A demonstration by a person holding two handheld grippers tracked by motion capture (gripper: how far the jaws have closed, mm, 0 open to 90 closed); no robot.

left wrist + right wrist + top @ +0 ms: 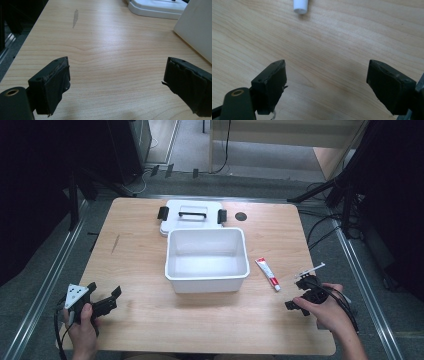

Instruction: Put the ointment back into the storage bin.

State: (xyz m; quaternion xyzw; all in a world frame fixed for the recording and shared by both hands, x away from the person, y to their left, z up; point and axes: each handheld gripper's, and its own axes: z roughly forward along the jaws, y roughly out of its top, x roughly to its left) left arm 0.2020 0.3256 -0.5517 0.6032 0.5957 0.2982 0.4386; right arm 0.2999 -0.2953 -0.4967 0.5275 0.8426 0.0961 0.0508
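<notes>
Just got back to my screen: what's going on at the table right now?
A person holds a gripper in each hand over a wooden table. The right gripper, jaws open and empty, sits just short of a small white tube with red print. The left gripper waits open near the left edge. An open white plastic bin stands mid-table, its handled lid behind it.

Desk (140, 320): light wood, rounded corners, a grey scuff near its left edge.
Bin (207, 280): white, open, at the middle.
Lid (191, 215): white, black handle and clips, lying flat, touching the bin's far wall.
Black disc (241, 216): right of the lid.
</notes>
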